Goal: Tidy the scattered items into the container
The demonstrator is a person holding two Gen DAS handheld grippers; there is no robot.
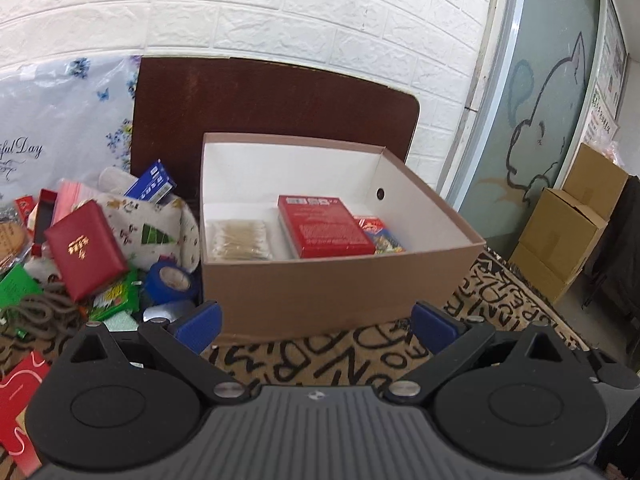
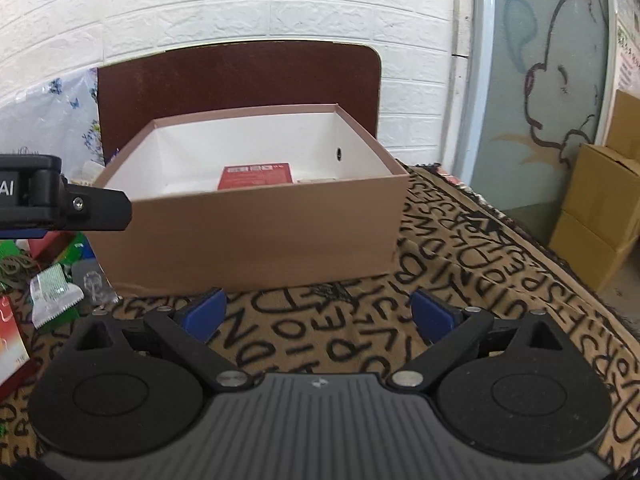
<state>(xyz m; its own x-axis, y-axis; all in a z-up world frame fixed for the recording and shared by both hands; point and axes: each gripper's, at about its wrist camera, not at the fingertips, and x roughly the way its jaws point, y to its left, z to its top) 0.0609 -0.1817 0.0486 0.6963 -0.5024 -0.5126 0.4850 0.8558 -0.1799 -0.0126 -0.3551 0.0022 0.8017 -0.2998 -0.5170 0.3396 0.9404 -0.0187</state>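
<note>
Facing cardboard box (image 1: 340, 280) at twelve o'clock in left wrist view, red packet (image 1: 326, 227) inside; left gripper (image 1: 316, 326) spread wide, empty; scattered items (image 1: 92, 248) at nine o'clock. Right wrist view: right gripper (image 2: 318, 316) likewise spread, empty, box at twelve.

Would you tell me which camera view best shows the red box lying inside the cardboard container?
The left wrist view: it looks down into the cardboard container, showing the whole red box. In the right wrist view, the container's front wall hides all but the red box's top strip.
</note>
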